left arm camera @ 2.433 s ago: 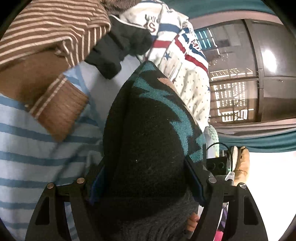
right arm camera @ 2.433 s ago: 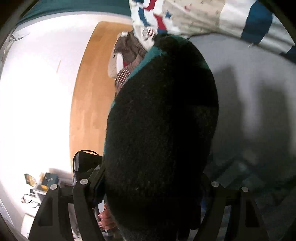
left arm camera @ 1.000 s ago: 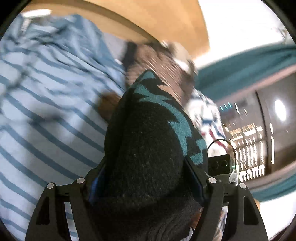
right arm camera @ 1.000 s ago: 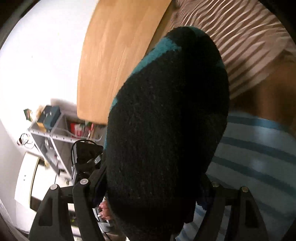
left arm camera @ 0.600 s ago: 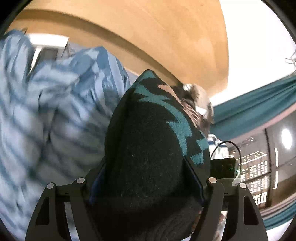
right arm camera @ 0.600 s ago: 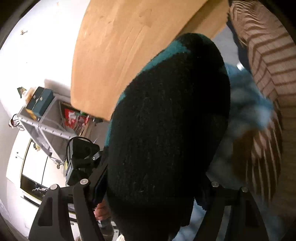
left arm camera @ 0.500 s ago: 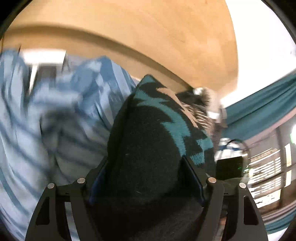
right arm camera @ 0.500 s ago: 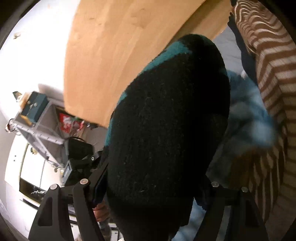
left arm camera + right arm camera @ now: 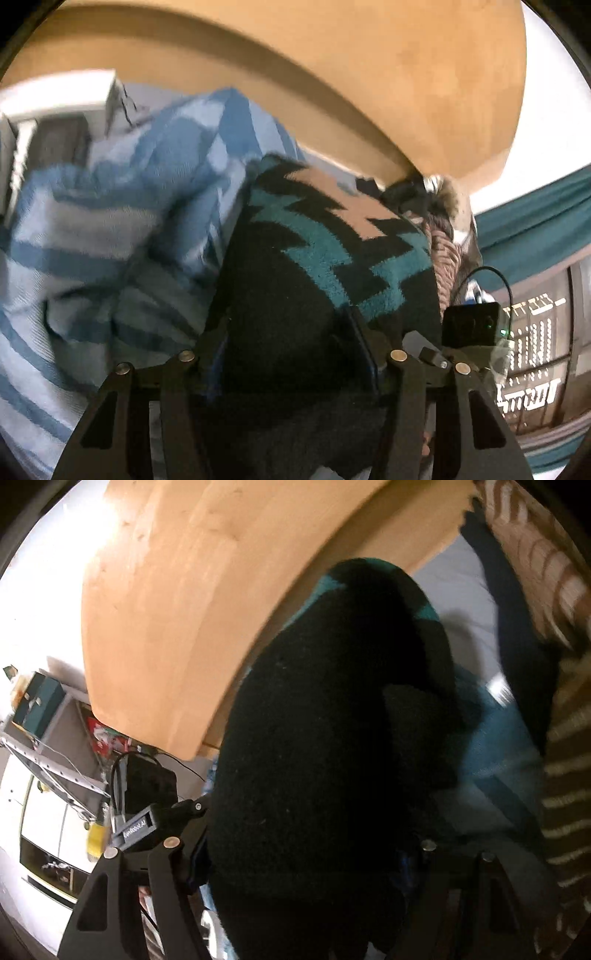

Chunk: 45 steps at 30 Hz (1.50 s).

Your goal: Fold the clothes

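A thick black knit garment with a teal and tan zigzag pattern (image 9: 332, 266) fills the space between my left gripper's (image 9: 291, 347) jaws, which are shut on it. The same black garment (image 9: 325, 738) bulges up between my right gripper's (image 9: 314, 838) jaws, which are shut on it too. Both fingertip pairs are hidden by the cloth. A light blue striped garment (image 9: 110, 229) lies crumpled to the left of the black one, and shows beside it in the right wrist view (image 9: 495, 760).
A brown striped garment (image 9: 565, 760) lies at the right. A tall wooden headboard (image 9: 369, 81) stands close behind the clothes, also in the right wrist view (image 9: 192, 602). A metal shelf with boxes (image 9: 44, 720) stands at left. Teal curtain (image 9: 532, 214) and dark window at right.
Both grippers have swung with the black garment away from the pile of clothes toward the wooden headboard. The blue striped garment now lies bunched beside it. The grip has not changed.
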{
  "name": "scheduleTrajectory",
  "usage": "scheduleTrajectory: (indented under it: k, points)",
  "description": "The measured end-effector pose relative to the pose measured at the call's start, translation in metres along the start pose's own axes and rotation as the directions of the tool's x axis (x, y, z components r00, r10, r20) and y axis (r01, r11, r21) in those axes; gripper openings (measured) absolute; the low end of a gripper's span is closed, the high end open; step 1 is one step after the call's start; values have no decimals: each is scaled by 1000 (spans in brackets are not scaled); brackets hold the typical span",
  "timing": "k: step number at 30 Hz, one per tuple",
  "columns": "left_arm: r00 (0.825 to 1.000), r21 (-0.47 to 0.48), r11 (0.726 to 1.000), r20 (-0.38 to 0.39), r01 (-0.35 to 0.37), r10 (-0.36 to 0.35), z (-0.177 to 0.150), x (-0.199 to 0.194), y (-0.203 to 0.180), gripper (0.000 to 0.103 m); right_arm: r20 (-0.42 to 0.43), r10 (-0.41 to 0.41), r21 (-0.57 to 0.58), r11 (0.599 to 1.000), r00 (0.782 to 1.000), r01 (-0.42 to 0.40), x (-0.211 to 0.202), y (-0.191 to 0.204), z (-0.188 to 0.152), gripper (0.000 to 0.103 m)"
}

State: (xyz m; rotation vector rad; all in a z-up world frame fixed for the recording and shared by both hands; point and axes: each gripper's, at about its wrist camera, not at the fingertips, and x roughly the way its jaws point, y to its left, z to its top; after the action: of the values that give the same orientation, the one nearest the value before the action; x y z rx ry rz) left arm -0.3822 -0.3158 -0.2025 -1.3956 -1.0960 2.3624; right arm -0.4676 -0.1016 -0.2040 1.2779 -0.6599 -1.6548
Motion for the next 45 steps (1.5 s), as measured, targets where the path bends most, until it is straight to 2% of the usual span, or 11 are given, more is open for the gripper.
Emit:
scheduleTrajectory:
  k: [2, 9, 13, 18, 23, 26, 31, 36, 41, 44, 45]
  points:
    - [1000, -18, 1000, -4, 3, -3, -5, -3, 3, 79, 9, 21, 36, 999, 1000, -21, -5, -12, -9, 78]
    - [997, -16, 1000, -77, -25, 24, -2, 2, 8, 83, 18, 24, 110, 994, 1000, -26, -10, -27, -25, 78]
    - [993, -43, 999, -120, -25, 20, 2, 21, 19, 103, -12, -3, 141, 990, 1000, 4, 3, -21, -27, 85]
    - [970, -223, 962, -148, 156, -192, -7, 44, 49, 103, -26, 10, 193, 981, 1000, -5, 21, -24, -34, 96]
    - [977, -152, 970, -74, 189, -202, -22, 32, 25, 81, 41, 91, 236, 967, 995, -99, 26, -18, -51, 84]
    - [965, -133, 957, -20, 257, -262, -25, 14, 13, 75, 94, 153, 234, 957, 984, -172, 20, -2, -59, 81]
    - [963, -16, 964, 61, 266, -264, -14, -24, -21, 75, 104, 204, 107, 971, 974, -215, 12, 47, -55, 81]
    - [950, 23, 972, 207, 234, -234, -1, -56, -38, 75, 69, 255, -27, 967, 965, -253, 21, 91, -18, 81]
    - [940, -93, 986, 326, 141, -104, 0, -36, -15, 75, -42, 206, -58, 976, 978, -208, 66, 96, 25, 82]
    - [960, -274, 956, 278, 105, -26, 5, 19, 27, 67, -61, 42, 11, 999, 997, -42, 97, 55, 29, 82]
    - [956, -312, 943, 292, 120, -25, 0, 30, 37, 67, -60, -12, 41, 999, 998, 14, 105, 39, 27, 82]
